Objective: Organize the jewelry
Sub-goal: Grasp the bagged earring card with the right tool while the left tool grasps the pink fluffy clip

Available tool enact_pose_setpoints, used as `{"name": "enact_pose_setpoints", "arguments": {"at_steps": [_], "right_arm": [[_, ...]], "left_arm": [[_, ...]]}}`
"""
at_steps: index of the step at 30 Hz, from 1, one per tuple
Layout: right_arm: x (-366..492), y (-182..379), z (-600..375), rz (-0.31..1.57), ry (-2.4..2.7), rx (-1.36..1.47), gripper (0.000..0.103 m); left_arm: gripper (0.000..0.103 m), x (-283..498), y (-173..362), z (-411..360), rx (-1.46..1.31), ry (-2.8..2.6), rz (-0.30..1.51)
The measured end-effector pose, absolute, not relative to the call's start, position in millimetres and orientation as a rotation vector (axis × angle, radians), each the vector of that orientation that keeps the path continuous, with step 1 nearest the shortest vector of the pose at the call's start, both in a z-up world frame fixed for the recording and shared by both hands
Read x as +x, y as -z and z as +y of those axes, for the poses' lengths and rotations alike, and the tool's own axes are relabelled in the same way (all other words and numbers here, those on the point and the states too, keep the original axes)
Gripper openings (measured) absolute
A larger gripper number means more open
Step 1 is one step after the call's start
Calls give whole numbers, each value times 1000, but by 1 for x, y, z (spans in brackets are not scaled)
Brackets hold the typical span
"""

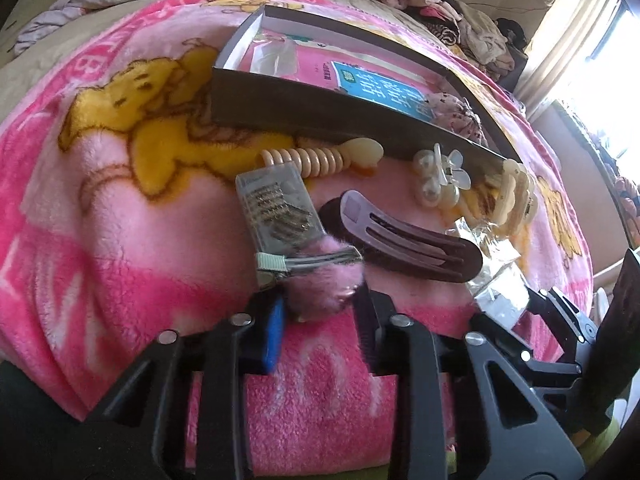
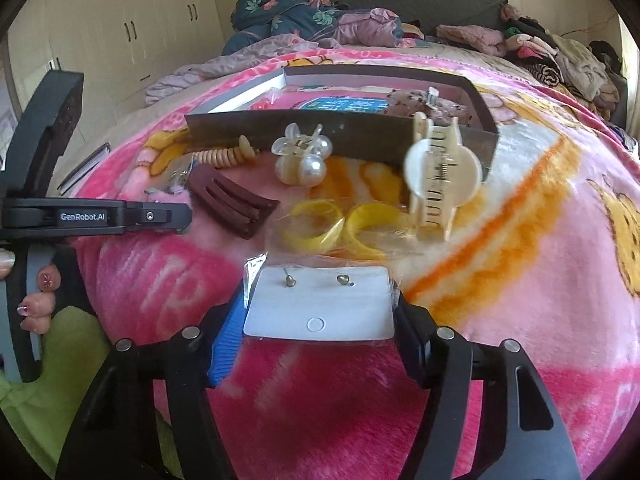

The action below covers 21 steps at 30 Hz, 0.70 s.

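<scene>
In the left wrist view my left gripper (image 1: 320,308) is shut on a pink fluffy hair clip (image 1: 324,280) low over the pink blanket (image 1: 120,260). My right gripper (image 2: 319,308) is shut on a white earring card (image 2: 316,308) in a clear bag, one pad on each side edge. Ahead lie a maroon hair clip (image 2: 236,204), a pearl claw clip (image 2: 300,160), a cream claw clip (image 2: 440,172), yellow rings in a bag (image 2: 340,228) and a beige spiral hair tie (image 1: 316,160). A card of bobby pins (image 1: 276,208) lies by the fluffy clip.
A shallow brown box (image 2: 304,128) holding a book and a floral scrunchie stands just behind the jewelry. Piles of clothes (image 2: 560,56) and bedding (image 2: 288,12) line the far side of the bed. A hand (image 2: 38,296) holds the left gripper's handle at the left edge.
</scene>
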State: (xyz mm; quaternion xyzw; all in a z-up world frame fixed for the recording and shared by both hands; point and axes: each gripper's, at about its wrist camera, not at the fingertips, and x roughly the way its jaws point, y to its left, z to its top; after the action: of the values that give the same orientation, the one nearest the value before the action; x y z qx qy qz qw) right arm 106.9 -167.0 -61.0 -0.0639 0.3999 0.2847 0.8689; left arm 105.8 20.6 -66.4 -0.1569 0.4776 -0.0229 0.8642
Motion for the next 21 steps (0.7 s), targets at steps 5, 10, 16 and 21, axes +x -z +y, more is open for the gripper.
{"name": "enact_pose_setpoints", "arguments": {"at_steps": [5, 10, 16, 21], "right_arm": [[104, 54, -176, 832, -582, -117, 63], [99, 45, -181, 818, -578, -117, 63], [99, 31, -177, 795, -579, -127, 63], [102, 21, -168, 783, -588, -144, 63]], "left_arm": [[20, 96, 61, 20, -318, 73, 1002], [20, 83, 52, 22, -314, 85, 983], [20, 76, 37, 29, -299, 71, 935], [20, 74, 29, 37, -313, 61, 908]]}}
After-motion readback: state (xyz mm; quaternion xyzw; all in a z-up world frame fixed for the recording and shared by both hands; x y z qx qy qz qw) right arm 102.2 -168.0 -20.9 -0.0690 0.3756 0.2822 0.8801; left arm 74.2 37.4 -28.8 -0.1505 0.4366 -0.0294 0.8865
